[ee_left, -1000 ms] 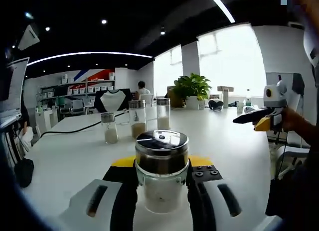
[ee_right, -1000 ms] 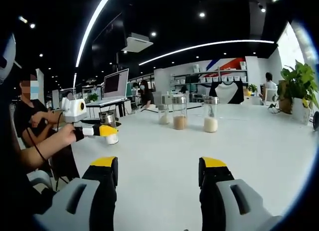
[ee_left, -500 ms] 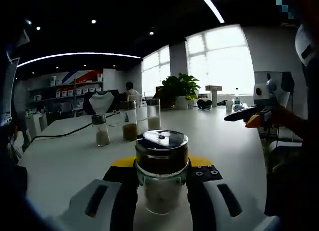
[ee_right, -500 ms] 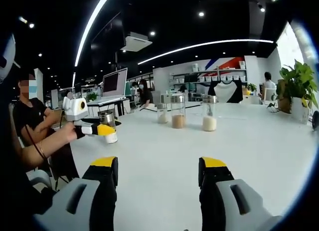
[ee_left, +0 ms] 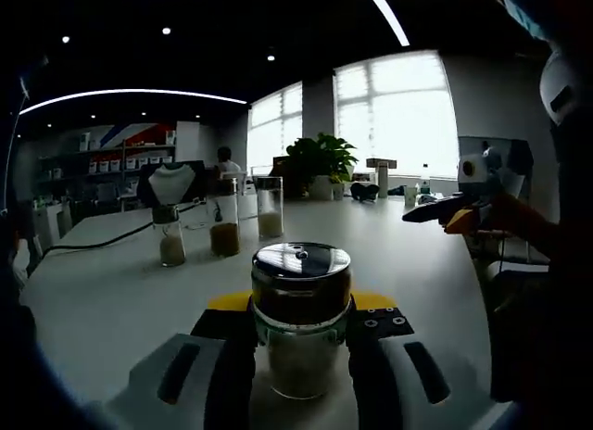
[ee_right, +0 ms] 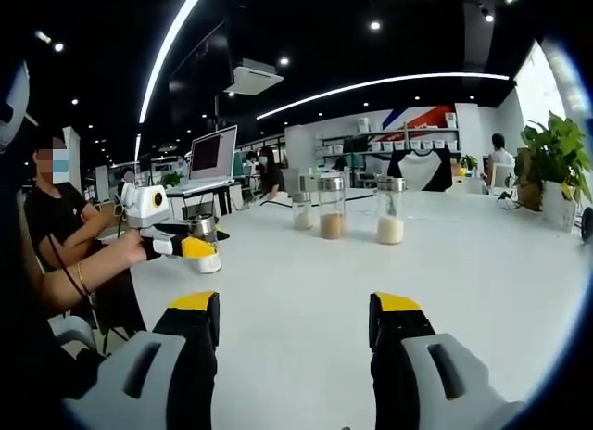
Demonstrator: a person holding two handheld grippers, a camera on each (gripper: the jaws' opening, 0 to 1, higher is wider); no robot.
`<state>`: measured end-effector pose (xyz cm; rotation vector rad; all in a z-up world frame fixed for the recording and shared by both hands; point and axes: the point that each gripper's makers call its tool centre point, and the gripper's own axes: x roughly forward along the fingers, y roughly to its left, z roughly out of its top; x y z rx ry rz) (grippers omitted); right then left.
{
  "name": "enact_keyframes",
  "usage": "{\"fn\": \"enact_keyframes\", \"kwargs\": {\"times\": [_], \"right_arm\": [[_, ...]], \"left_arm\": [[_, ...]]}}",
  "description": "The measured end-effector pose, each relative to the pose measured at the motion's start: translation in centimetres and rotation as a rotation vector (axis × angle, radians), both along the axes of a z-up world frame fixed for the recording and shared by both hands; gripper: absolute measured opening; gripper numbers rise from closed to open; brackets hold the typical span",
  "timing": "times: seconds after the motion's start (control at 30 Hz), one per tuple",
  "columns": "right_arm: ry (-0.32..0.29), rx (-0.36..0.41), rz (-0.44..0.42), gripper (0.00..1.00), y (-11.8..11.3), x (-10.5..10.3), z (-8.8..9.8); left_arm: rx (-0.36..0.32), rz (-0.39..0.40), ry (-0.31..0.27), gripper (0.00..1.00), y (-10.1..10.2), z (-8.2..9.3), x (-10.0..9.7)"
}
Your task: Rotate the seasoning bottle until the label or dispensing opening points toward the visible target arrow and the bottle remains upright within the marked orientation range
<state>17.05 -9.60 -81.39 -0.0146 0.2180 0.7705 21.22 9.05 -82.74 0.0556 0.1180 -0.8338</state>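
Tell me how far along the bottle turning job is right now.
Done: the left gripper is shut on the seasoning bottle, which stands upright. In hand: any turning; no target arrow shows, so alignment can't be judged. Left: confirm aim, release. The right gripper is open and holds nothing above the white table.

Upright steel-capped glass seasoning bottle (ee_left: pixel 301 319)
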Motion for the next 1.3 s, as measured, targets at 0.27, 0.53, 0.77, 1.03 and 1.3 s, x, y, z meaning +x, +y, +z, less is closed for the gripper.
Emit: {"fn": "enact_keyframes", "kwargs": {"times": [0.27,0.53,0.77,1.03,1.3], "right_arm": [[-0.002,-0.001,0.005,0.65,0.3,0.3,0.0],[0.002,0.000,-0.003,0.65,0.1,0.3,-0.2],[0.007,-0.001,-0.003,0.65,0.2,0.3,-0.3],[0.010,0.000,-0.014,0.65,0.0,0.3,-0.4],[0.019,0.004,-0.004,0.65,0.3,0.2,-0.7]], "left_arm": [[-0.028,-0.002,-0.010,0.39,-0.2,0.1,-0.2],[-0.022,0.008,-0.032,0.44,-0.5,0.2,-0.4],[0.132,0.030,0.000,0.57,-1.0,-1.9,-0.4],[0.198,0.170,-0.011,0.57,-0.4,-1.7,0.2],[-0.041,0.364,0.031,0.55,0.9,0.3,0.8]]}}
